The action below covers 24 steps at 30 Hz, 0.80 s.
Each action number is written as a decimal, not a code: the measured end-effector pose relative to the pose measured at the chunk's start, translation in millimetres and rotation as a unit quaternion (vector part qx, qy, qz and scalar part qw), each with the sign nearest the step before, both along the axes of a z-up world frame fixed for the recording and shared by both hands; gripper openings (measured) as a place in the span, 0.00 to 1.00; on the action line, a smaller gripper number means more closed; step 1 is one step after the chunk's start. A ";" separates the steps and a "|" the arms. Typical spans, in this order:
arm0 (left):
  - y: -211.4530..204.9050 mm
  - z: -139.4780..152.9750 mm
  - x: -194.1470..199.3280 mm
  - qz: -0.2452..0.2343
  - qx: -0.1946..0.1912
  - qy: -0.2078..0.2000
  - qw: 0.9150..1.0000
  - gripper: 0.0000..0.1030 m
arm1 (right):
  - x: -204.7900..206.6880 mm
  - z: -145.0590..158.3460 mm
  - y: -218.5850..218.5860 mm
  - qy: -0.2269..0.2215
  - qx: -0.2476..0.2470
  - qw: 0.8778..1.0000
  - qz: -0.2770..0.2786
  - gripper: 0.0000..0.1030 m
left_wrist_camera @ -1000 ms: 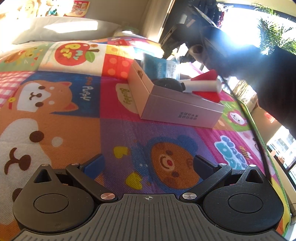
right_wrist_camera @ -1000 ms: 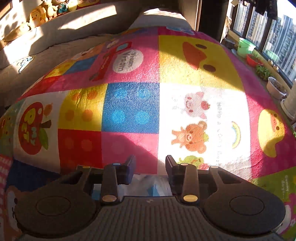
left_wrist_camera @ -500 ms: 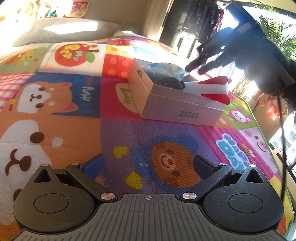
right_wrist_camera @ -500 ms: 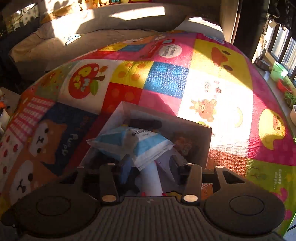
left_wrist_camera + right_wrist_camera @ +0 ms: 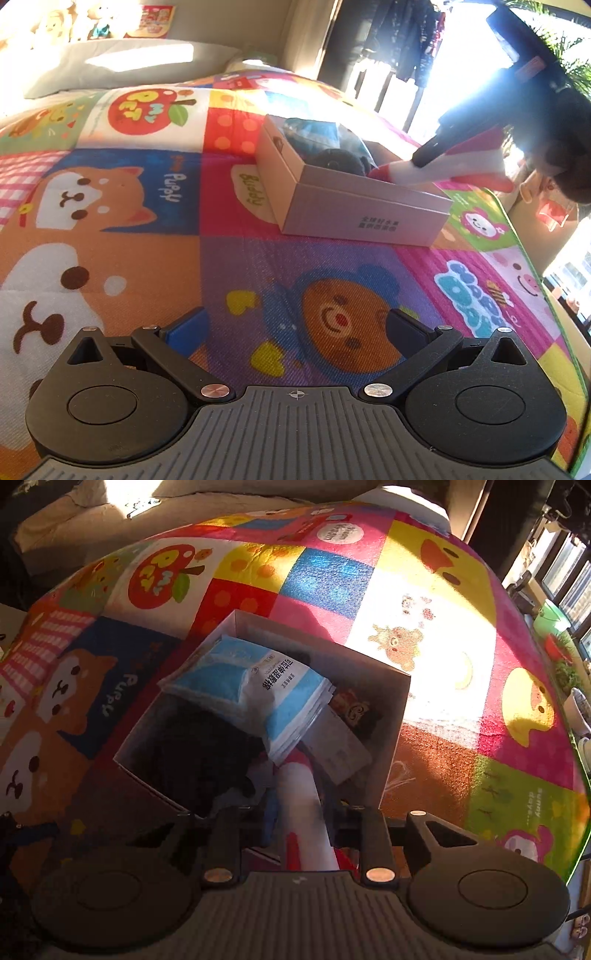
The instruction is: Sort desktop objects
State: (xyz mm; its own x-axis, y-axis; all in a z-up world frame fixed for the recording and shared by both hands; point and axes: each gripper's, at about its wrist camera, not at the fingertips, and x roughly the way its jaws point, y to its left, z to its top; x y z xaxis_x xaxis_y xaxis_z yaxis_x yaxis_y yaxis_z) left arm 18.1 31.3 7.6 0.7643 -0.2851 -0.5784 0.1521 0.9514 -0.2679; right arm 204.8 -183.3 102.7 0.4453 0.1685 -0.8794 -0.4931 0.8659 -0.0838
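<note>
A pale cardboard box (image 5: 354, 206) stands on the colourful play mat; it also shows in the right wrist view (image 5: 395, 716). Inside lie a blue and white packet (image 5: 255, 686), a dark round object (image 5: 338, 162) and other small items. A white and red toy rocket (image 5: 447, 166) sticks out over the box's right end. My right gripper (image 5: 299, 816) is shut on the rocket (image 5: 303, 805), its fingers (image 5: 439, 147) on the white body. My left gripper (image 5: 295, 325) is open and empty, low over the mat, well short of the box.
The play mat (image 5: 110, 240) covers a bed-like surface, with a grey pillow (image 5: 122, 62) at the far end. Windows and plant pots (image 5: 554, 624) line the right side. A dark arm (image 5: 554, 122) reaches in from the upper right.
My right gripper has come down over the box and closed on the toy rocket, tilting its tail end upward. My left gripper has stayed still and open.
</note>
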 end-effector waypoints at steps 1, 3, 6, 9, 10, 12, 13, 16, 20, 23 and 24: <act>0.4 0.0 -0.4 0.001 -0.001 0.000 1.000 1.00 | -2.7 6.9 -5.9 -0.001 0.011 1.000 -0.008 0.25; 0.4 -0.3 0.3 0.001 -0.001 0.000 1.000 1.00 | -6.6 20.6 -17.6 -0.007 0.030 0.999 -0.025 0.25; 0.0 -0.5 0.6 0.001 -0.001 0.000 1.000 1.00 | -7.9 45.4 -37.3 -0.029 0.072 0.995 -0.062 0.25; -0.3 -0.6 0.2 0.001 0.001 0.000 1.000 1.00 | 4.8 58.3 -50.0 -0.047 0.141 0.983 -0.109 0.25; 0.1 -0.7 -0.2 0.001 0.000 0.000 1.000 1.00 | 12.0 56.4 -49.7 -0.050 0.159 0.978 -0.127 0.25; 0.7 -0.7 -0.4 0.002 -0.002 -0.001 1.000 1.00 | 28.0 44.9 -44.9 -0.056 0.179 0.967 -0.170 0.25; 1.1 -0.8 -0.7 0.002 -0.003 -0.001 1.000 1.00 | 35.4 37.3 -41.4 -0.062 0.181 0.963 -0.191 0.26; 2.1 -0.9 -0.1 0.002 -0.008 -0.001 1.000 1.00 | 52.6 12.1 -32.6 -0.051 0.186 0.956 -0.221 0.36; 3.0 -1.1 0.7 0.000 -0.012 0.000 1.000 1.00 | 50.7 1.0 -34.3 -0.050 0.193 0.955 -0.217 0.36; 3.1 -1.1 0.7 0.000 -0.012 0.000 1.000 1.00 | 44.3 -10.6 -39.3 -0.037 0.189 0.956 -0.220 0.36; 3.1 -1.1 0.6 0.000 -0.012 0.000 1.000 1.00 | 42.4 -17.1 -40.7 -0.025 0.191 0.956 -0.222 0.36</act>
